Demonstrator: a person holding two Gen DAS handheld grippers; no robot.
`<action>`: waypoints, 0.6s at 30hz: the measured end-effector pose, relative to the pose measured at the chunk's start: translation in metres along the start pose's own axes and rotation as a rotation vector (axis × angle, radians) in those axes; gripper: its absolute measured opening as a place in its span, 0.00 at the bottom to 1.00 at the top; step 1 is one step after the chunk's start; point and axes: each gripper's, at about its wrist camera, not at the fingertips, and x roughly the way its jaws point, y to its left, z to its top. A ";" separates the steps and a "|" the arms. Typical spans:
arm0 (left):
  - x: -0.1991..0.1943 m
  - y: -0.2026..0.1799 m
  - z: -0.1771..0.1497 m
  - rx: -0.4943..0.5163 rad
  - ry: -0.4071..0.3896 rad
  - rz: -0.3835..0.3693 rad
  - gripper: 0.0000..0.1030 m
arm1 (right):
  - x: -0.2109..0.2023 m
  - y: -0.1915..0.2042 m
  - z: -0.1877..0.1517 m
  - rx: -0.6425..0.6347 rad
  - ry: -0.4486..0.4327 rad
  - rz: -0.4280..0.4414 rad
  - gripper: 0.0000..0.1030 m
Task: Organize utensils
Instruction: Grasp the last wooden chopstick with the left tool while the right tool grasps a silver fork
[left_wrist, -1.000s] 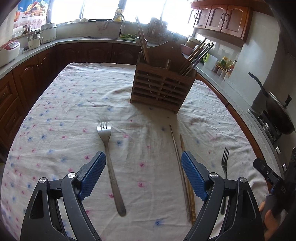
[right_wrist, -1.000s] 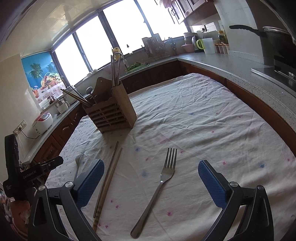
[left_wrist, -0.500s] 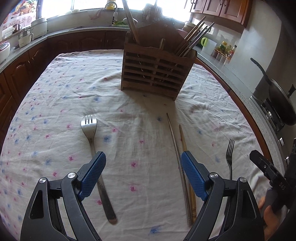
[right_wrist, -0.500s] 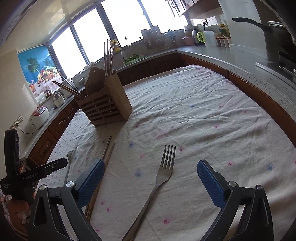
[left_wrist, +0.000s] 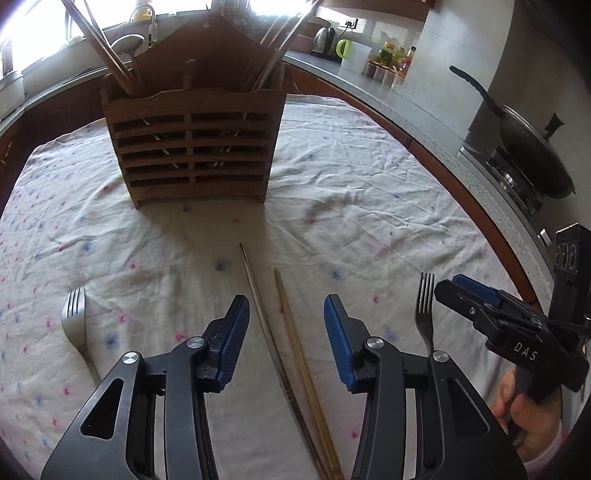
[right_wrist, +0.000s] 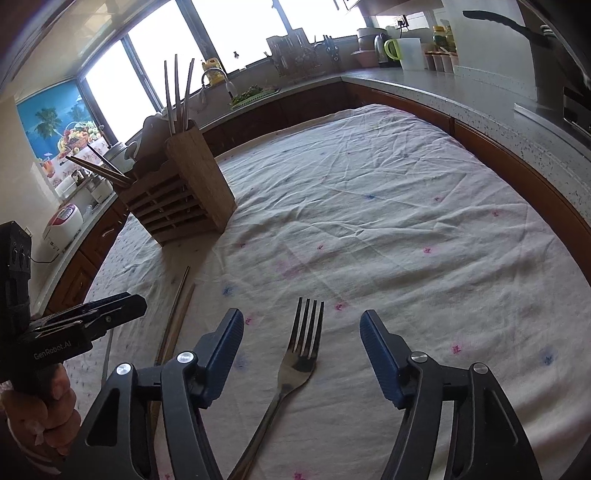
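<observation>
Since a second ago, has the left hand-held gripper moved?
Yes. The left hand-held gripper has shifted right and forward toward the wooden holder: it now straddles the chopsticks, with the fork off to its left.

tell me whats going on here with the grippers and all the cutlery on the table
A person holds a gripper in each hand, tidying utensils into a wooden holder. The left gripper is open, straddling two chopsticks on the tablecloth. The right gripper is open around a fork. A second fork lies off to the left. Nothing is gripped yet.
</observation>
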 end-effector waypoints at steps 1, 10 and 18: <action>0.006 -0.001 0.002 0.009 0.013 -0.001 0.39 | 0.002 -0.002 0.001 0.003 0.006 0.001 0.60; 0.038 -0.010 0.000 0.061 0.097 -0.026 0.21 | 0.021 -0.010 0.003 0.020 0.055 0.014 0.47; 0.041 -0.019 -0.003 0.130 0.102 0.010 0.20 | 0.029 -0.006 0.005 -0.007 0.074 0.012 0.33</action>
